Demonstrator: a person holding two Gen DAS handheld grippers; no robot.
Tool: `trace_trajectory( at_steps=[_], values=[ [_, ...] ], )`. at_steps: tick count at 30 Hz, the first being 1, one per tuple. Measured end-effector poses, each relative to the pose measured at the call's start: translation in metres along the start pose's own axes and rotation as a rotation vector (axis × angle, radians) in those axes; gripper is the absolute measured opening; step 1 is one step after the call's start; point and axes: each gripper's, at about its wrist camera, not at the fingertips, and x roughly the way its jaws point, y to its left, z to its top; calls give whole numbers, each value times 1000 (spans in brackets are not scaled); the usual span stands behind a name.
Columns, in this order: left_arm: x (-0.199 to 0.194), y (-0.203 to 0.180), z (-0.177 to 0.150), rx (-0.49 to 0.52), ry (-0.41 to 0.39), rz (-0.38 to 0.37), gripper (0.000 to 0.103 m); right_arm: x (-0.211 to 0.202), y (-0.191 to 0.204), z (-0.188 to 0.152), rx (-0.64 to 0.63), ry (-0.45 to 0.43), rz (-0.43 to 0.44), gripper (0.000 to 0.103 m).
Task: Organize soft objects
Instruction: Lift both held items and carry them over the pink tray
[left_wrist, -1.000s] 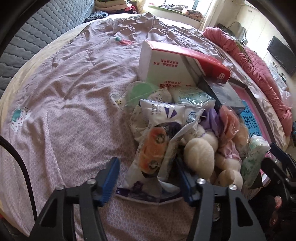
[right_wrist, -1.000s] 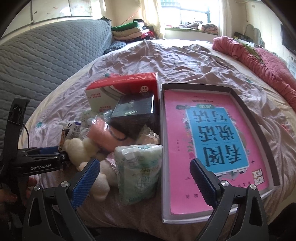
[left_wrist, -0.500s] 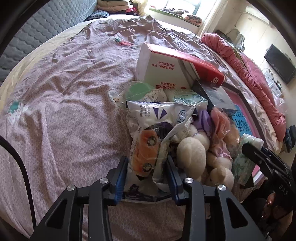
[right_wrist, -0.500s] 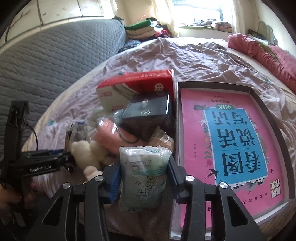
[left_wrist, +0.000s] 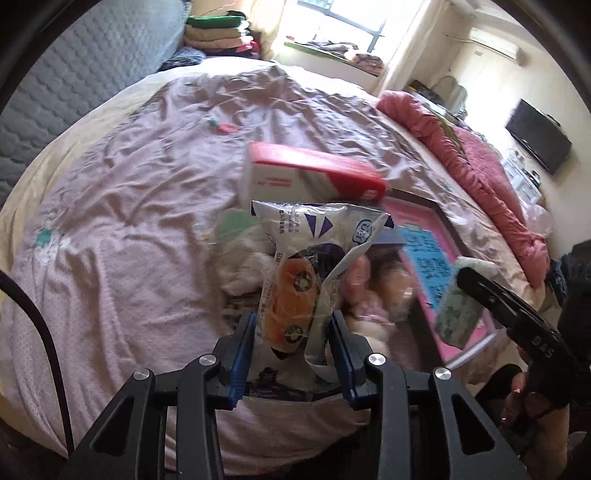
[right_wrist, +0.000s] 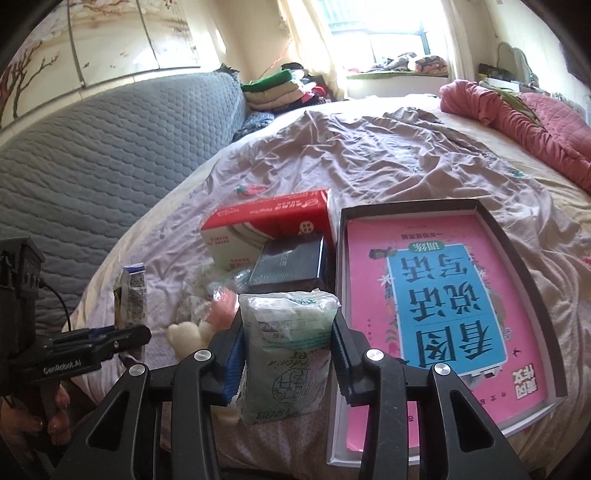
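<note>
The left tongs (left_wrist: 291, 345) are clamped on a white snack bag (left_wrist: 303, 266) with orange buns showing through it, held clear of the bed (left_wrist: 129, 229). The right tongs (right_wrist: 288, 354) are pinched on a pale green tissue pack (right_wrist: 286, 347), also held clear of the bed. Both sets of jaws closed in within the past second and now press their loads. Below, a plush toy (right_wrist: 184, 334) lies at eight o'clock from the tissue pack, a red box (right_wrist: 266, 225) at twelve, and a pink book in its tray (right_wrist: 517, 254) at two.
</note>
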Motion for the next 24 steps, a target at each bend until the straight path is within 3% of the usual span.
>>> trace_trajectory(
  at_steps=[14, 24],
  values=[
    [14, -110, 6, 160, 37, -104, 40, -59, -60, 3, 125, -78, -98, 42],
    [56, -173, 3, 235, 115, -131, 40, -82, -110, 1, 194, -97, -179, 42]
  ],
)
